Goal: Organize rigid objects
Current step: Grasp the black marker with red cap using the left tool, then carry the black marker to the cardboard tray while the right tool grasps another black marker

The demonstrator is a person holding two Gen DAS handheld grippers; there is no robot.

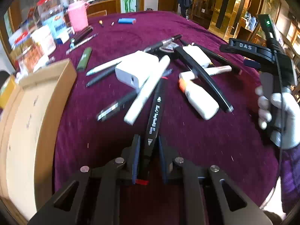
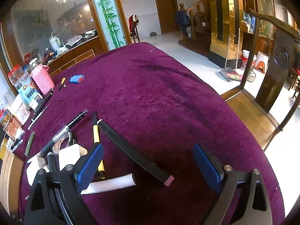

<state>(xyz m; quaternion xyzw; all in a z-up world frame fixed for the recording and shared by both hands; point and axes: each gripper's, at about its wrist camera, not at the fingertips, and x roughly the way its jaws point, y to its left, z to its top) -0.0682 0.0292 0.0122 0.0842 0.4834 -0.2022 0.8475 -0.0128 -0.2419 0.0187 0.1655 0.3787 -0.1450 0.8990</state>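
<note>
My left gripper (image 1: pixel 149 140) is shut on a black marker (image 1: pixel 156 105) with white lettering; the marker points away over the purple tablecloth (image 1: pixel 196 140). Beyond it lies a pile: a white charger block (image 1: pixel 136 69), a white pen (image 1: pixel 148 89), a white case (image 1: pixel 200 99) and several dark pens. A cardboard box (image 1: pixel 33 116) stands at the left. My right gripper (image 2: pixel 148 165) is open and empty above the cloth, its blue pads (image 2: pixel 91 166) wide apart. A long black stick with a pink end (image 2: pixel 134 152) lies between them, a yellow-handled tool (image 2: pixel 97 140) beside it.
Jars, a pink knitted cup (image 1: pixel 77 16) and snack packets crowd the table's far left edge. A blue case (image 1: pixel 126 20) and a green stick (image 1: pixel 84 60) lie on the cloth. The right gripper's handle, in a white-gloved hand (image 1: pixel 281 112), shows at the right of the left wrist view.
</note>
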